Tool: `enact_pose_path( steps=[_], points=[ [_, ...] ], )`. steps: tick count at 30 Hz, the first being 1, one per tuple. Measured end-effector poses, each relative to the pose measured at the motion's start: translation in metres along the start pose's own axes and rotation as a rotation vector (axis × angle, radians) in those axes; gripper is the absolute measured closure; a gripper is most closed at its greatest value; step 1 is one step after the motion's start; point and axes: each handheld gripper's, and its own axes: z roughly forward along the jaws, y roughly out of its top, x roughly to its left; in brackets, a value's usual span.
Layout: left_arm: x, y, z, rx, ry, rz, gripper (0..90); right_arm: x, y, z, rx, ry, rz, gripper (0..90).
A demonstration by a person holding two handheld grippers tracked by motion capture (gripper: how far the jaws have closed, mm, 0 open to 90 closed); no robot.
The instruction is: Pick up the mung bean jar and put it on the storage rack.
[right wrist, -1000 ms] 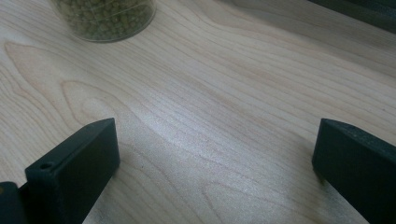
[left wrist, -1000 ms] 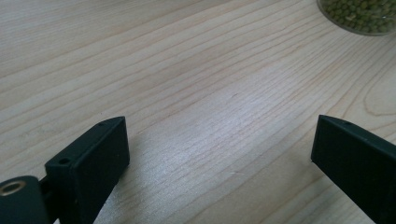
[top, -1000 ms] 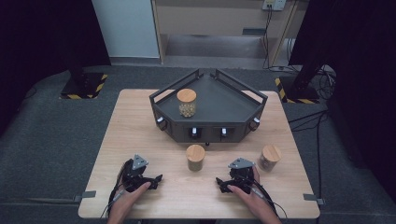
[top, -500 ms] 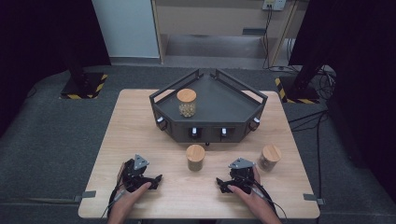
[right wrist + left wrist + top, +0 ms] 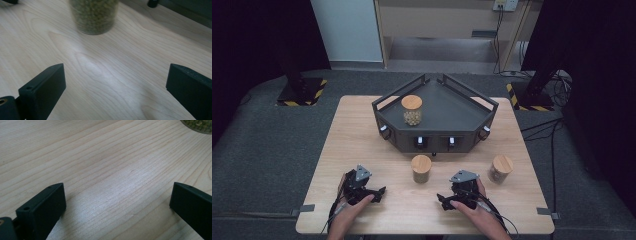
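both tongs (image 5: 380,192) (image 5: 441,200) gape near the table (image 5: 362,130) front edge, middle jar (image 5: 421,168) between.

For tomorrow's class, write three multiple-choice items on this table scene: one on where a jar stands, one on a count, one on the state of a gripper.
1. Where does the jar farthest from the hands stand?
A. On the dark tray
B. On the floor
C. Between the left gripper's jaws

2. How many jars with wooden lids are in the high view?
A. One
B. Three
C. Five

3. How do the jaws of the left gripper stand?
A. Shut on a jar
B. Shut with nothing between them
C. Wide apart over bare wood

Key: 1 A, the jar stands inside the tray's raised rim. 2 B, one is on the tray, and the middle jar and right-hand jar stand on the table. 3 C, the left gripper view shows only wood grain between the two jaws.
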Motion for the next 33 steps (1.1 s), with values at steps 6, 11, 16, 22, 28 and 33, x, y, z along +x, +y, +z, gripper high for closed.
enact_pose_path(
  steps=[6,11,16,22,28,33],
  points=[
    [0.0,0.001,0.001,0.0,0.002,-0.001,0.0,0.007,0.015,-0.002,0.0,0.018,-0.027,3.1],
    [0.001,0.001,0.001,0.0,0.003,-0.003,0.0,0.012,0.029,0.003,0.004,0.028,-0.044,3.1],
    [0.001,0.001,0.001,0.0,0.003,-0.003,0.0,0.017,0.039,0.012,0.011,0.034,-0.057,3.3],
    [0.001,0.001,0.001,0.0,0.003,-0.003,0.0,0.017,0.046,0.023,0.02,0.022,-0.045,3.9],
    [0.001,0.001,0.001,0.0,0.003,-0.003,0.0,0.015,0.053,0.035,0.021,0.024,-0.003,4.4],
    [0.001,0.001,0.001,0.0,0.003,-0.003,0.0,0.017,0.059,0.043,0.026,0.023,0.0,4.6]
  ],
)
